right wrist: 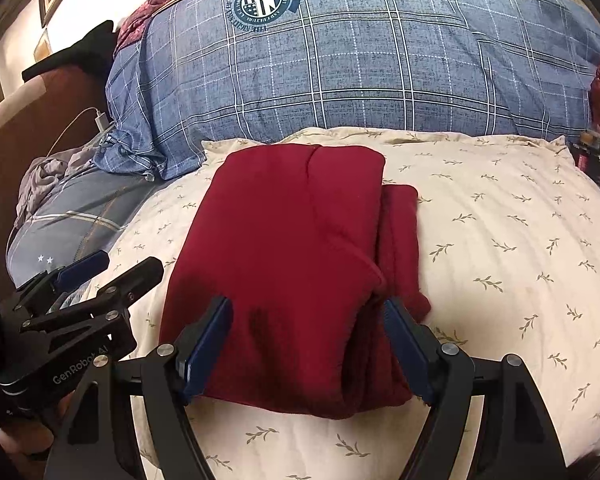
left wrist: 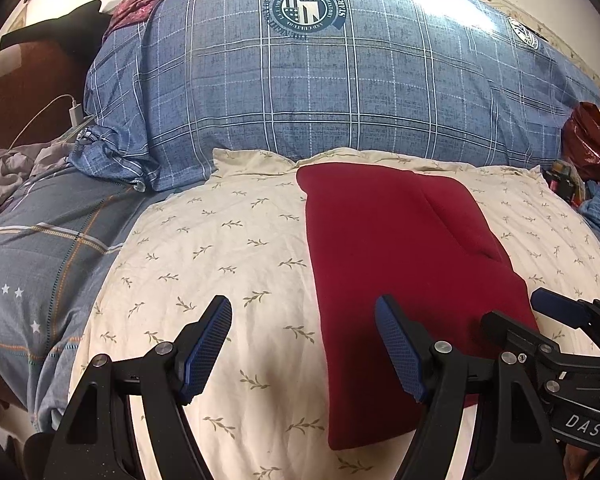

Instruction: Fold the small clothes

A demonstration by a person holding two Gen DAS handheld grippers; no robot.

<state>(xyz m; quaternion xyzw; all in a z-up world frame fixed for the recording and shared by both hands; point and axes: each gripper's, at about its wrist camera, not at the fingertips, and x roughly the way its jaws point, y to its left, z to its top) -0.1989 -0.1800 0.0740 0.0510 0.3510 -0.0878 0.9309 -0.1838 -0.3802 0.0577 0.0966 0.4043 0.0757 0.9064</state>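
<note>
- Left wrist view: the left gripper (left wrist: 303, 346) is seen spread wide, nothing held between its blue pads (left wrist: 208, 344).
- The folded red garment (left wrist: 400, 264) is laid on the cream leaf-print pillow (left wrist: 220, 248), right of centre; the right-hand pad overlaps its near left edge, contact cannot be told.
- The right gripper (left wrist: 540, 316) is seen at the near right edge, over the garment's near right corner.
- A blue plaid duvet (left wrist: 340, 92) is bunched at the far side.
- Right wrist view: the right gripper (right wrist: 308, 346) is seen spread wide, straddling the near end of the red garment (right wrist: 292, 248), not clamped.
- The left gripper (right wrist: 112, 268) is seen at near left, jaws apart, beside the garment.
- A white charger (right wrist: 100, 120) is seen far left.
</note>
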